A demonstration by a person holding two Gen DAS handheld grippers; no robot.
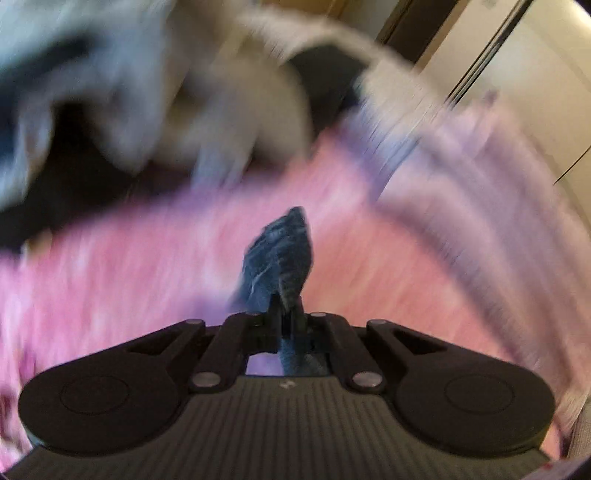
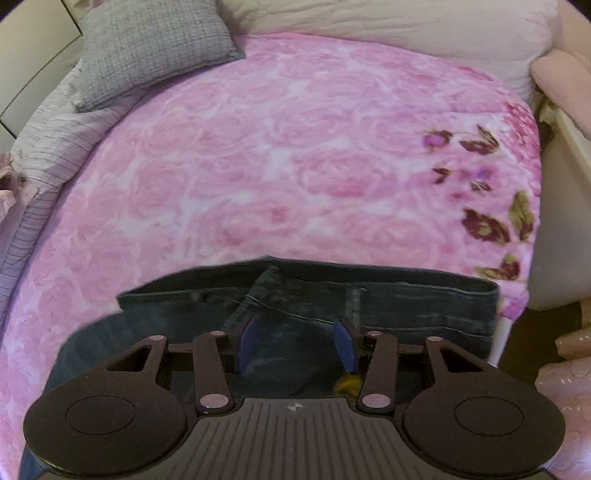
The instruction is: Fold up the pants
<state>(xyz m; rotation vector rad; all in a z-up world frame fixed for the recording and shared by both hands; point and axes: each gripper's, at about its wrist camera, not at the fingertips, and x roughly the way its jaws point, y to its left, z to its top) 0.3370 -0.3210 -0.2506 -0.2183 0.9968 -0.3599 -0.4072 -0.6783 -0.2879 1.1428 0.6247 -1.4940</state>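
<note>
2 grippers are at work over a bed covered by a pink blanket [image 2: 295,155]. No box, basket or other container shows in either view; the jeans [image 2: 306,306] lie flat on the blanket at its near edge, folded into a dark band that runs across the lower part of the right wrist view. The right gripper [image 2: 296,341] hangs just above them with its jaws apart and nothing pinched, its blue pads [image 2: 248,341] over denim. The left gripper [image 1: 285,314] is clenched on a bunched fold of denim [image 1: 279,258] that stands up between its fingers; the rest of that view is smeared by blur. Beyond the jeans the blanket lies bare and flat right up to a grey pillow [image 2: 155,48] at the far left corner and cream bedding [image 2: 388,26] along the far edge. At the right the blanket drops off the bed edge to the floor [image 2: 524,343], and a striped sheet [image 2: 48,155] shows down the left side
</note>
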